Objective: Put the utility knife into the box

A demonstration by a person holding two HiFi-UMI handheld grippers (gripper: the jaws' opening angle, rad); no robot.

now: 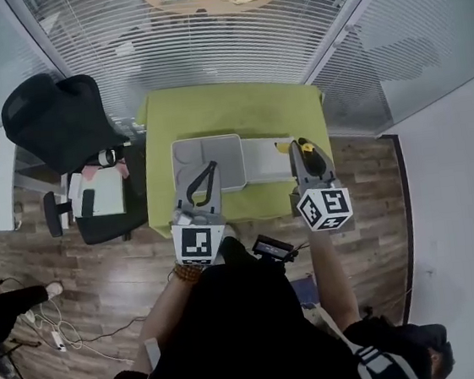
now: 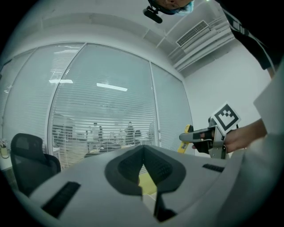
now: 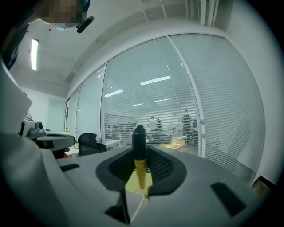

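Utility knife [image 3: 139, 156] pinched in the right tongs [image 3: 140, 170], clear of the desk [image 1: 236, 108]; long axis standing upright across the grip, black end on top, yellow body hanging below. Seen from the left gripper view as a yellow piece slanting down from the tip of the right tongs. Left tongs [image 2: 143, 165] pressed together on nothing, poised in the head view over the near edge of the box [image 1: 184, 159]. Right tongs poised over the right end of a pale flat panel [image 1: 263, 160] lying just beside the box, possibly its lid. Box open, grey-white, apparently empty, to the left of the knife and only slightly beyond it; right tongs the carrier, so the nearer one by default. Probably called for next: a short carry leftward across the panel, then a lowering into the tray, with the upright knife likely tipped to lie flat. Farther off, a black office chair [image 1: 58, 115] left of the desk, then a glass wall with blinds [image 1: 202, 35].
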